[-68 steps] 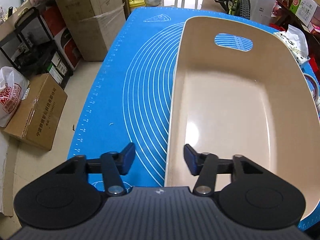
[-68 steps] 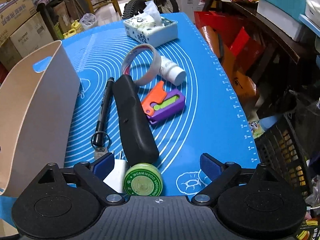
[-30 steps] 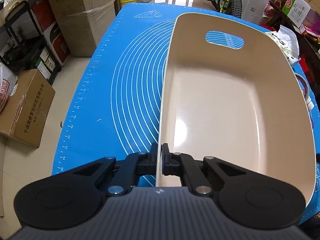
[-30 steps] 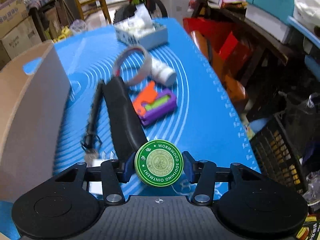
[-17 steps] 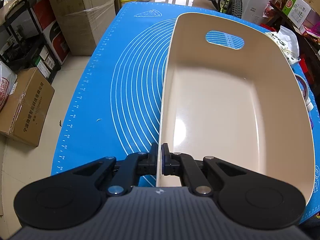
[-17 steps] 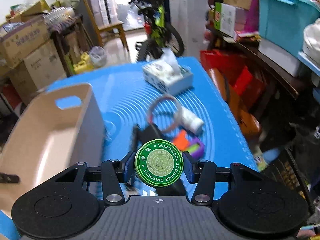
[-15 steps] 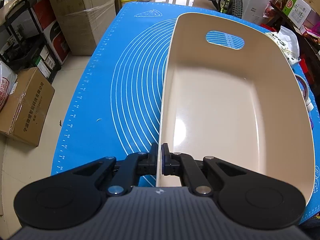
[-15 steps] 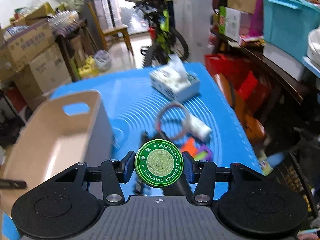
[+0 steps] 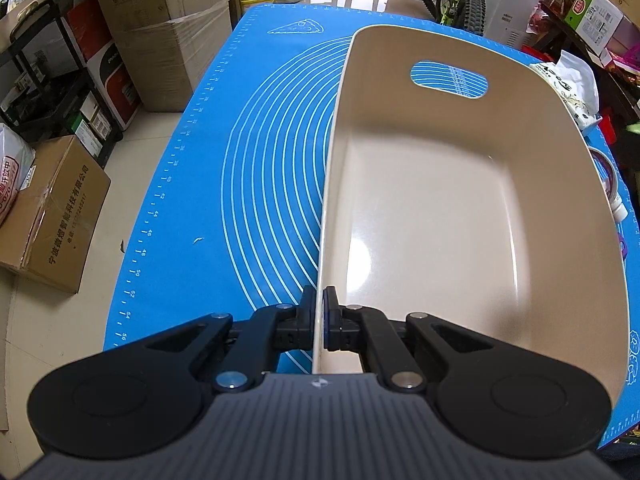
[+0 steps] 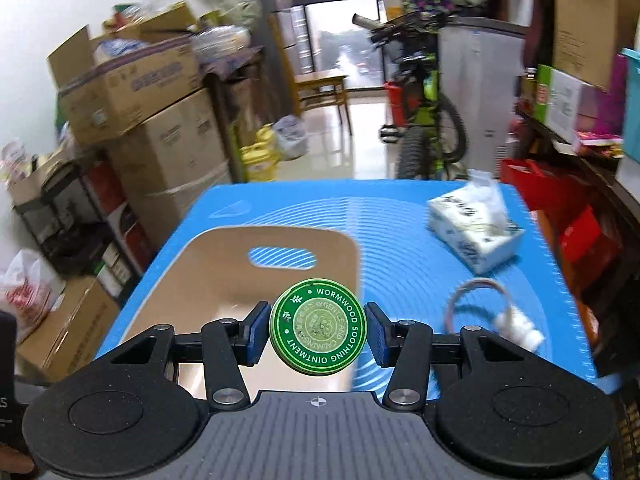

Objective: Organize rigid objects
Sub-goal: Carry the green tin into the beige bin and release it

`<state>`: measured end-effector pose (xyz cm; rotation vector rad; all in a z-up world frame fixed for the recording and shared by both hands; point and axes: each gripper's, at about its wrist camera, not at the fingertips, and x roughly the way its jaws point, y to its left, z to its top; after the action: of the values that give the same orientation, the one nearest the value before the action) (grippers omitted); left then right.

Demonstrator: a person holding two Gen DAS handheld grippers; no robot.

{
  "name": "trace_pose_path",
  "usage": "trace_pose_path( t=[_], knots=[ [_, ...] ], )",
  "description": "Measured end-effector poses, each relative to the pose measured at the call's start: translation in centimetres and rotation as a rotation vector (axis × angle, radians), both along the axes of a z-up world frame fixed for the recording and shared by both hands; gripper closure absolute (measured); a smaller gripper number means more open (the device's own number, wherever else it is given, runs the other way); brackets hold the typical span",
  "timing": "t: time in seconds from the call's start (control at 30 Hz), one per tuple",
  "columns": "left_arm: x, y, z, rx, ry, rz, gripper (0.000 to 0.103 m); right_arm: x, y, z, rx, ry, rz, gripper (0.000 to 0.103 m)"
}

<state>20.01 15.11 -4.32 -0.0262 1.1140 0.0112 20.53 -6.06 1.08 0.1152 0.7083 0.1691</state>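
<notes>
A beige plastic bin (image 9: 460, 208) with a handle cut-out stands on the blue mat (image 9: 256, 168); its inside is bare. My left gripper (image 9: 319, 316) is shut on the bin's near left rim. The bin also shows in the right wrist view (image 10: 224, 276). My right gripper (image 10: 317, 334) is shut on a round green ointment tin (image 10: 318, 332) and holds it in the air over the bin's right wall. A white ring (image 10: 476, 300) and a small white bottle (image 10: 518, 328) lie on the mat to the right.
A tissue box (image 10: 476, 236) sits at the mat's far right. Cardboard boxes (image 9: 52, 216) and a black shelf (image 9: 48, 92) stand on the floor to the left. A bicycle (image 10: 424, 120) and cluttered shelves (image 10: 580, 120) are beyond the table.
My right gripper closed on the green tin, lifted it off the mat and swung it left toward the bin. My left gripper closed on the bin's rim and has held still since.
</notes>
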Motion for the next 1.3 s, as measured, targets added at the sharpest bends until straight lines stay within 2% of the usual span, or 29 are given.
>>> trace_pose_path(
  t=[0.2,0.37,0.8,0.97,1.0,1.07,1.27,1.3],
  knots=[
    [0.0,0.0,-0.1,0.002,0.000,0.001,0.098,0.9,3.9,-1.8,-0.052,0.050,0.089,0.048],
    [-0.1,0.0,-0.1,0.003,0.000,0.000,0.098,1.3,6.1,-4.3,-0.102,0.129,0.140,0.048],
    [0.0,0.0,-0.1,-0.003,-0.001,0.001,0.099,2.1,8.1,-8.8,-0.184,0.334,0.201,0.048],
    [0.0,0.0,-0.1,-0.003,0.000,0.002,0.098,2.3,8.4,-8.9,-0.190,0.360,0.204,0.047],
    [0.0,0.0,-0.1,-0.003,0.000,0.002,0.098,2.2,8.4,-8.9,-0.188,0.361,0.207,0.042],
    [0.0,0.0,-0.1,-0.004,0.000,0.004,0.098,2.1,8.2,-8.7,-0.179,0.353,0.211,0.041],
    [0.0,-0.1,-0.1,-0.003,0.002,0.005,0.098,0.9,7.4,-6.6,-0.145,0.275,0.240,0.033],
    [0.0,0.0,-0.1,-0.004,0.002,0.006,0.098,0.7,7.2,-6.0,-0.146,0.256,0.241,0.029]
  ],
)
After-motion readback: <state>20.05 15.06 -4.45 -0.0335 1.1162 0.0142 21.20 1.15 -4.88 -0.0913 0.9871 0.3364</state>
